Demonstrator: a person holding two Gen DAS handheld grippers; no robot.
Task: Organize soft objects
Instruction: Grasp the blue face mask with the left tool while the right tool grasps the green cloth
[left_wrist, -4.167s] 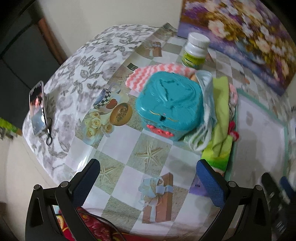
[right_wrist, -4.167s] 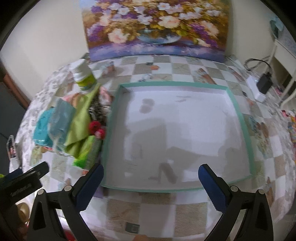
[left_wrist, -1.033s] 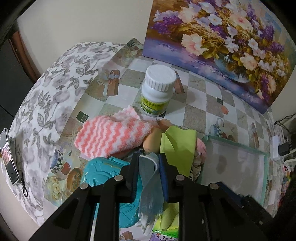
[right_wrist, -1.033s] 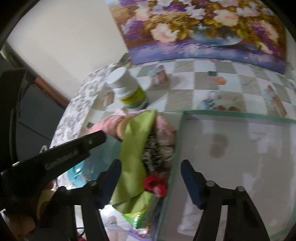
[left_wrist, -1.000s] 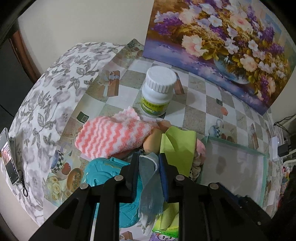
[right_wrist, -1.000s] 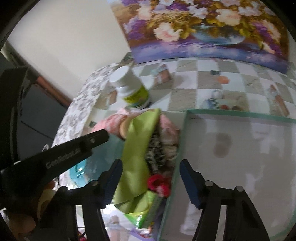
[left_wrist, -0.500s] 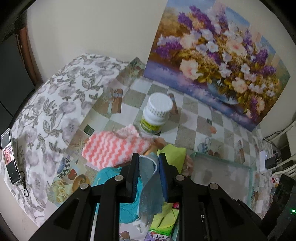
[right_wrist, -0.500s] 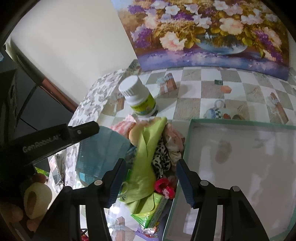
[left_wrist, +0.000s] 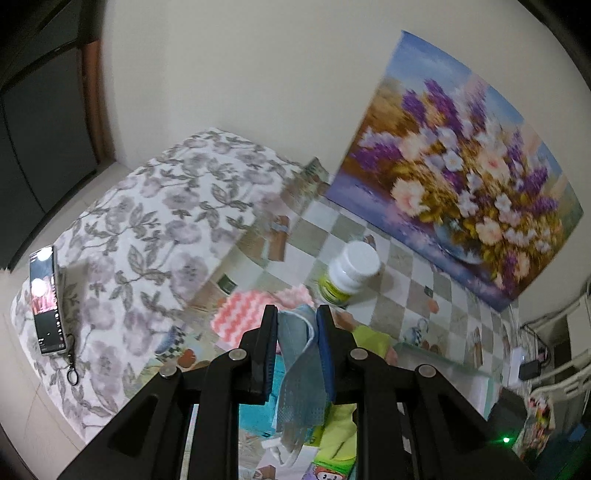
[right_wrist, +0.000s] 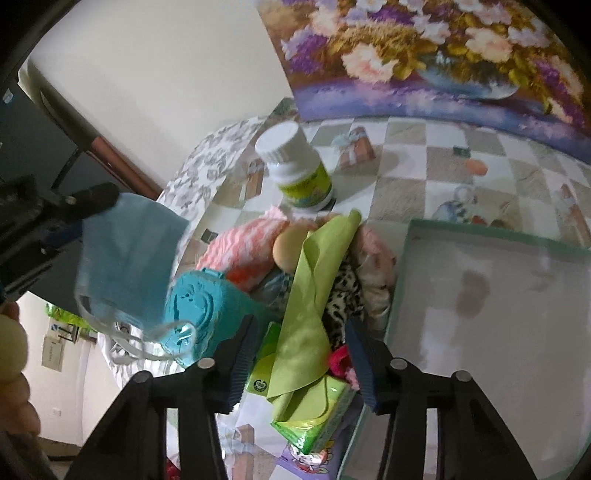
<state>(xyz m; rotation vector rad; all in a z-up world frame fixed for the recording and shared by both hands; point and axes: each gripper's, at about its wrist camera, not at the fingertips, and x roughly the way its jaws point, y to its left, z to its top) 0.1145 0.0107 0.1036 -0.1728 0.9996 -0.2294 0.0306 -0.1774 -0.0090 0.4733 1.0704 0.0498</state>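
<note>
I see the thin blue non-woven face mask as matt, finely dimpled fabric with white elastic loops, pinched between my left gripper's ribbed blue rubbery pads on matt black plastic arms with bright metal rivets. The lime-green cloth looks smooth and soft; the pink-and-white zigzag towel is fluffy. The teal moulded box is hard plastic with embossed relief. The white-capped bottle is glossy plastic with a ridged cap. The checkered tablecloth shines like vinyl, and the green-rimmed white tray has a dull, stained surface
</note>
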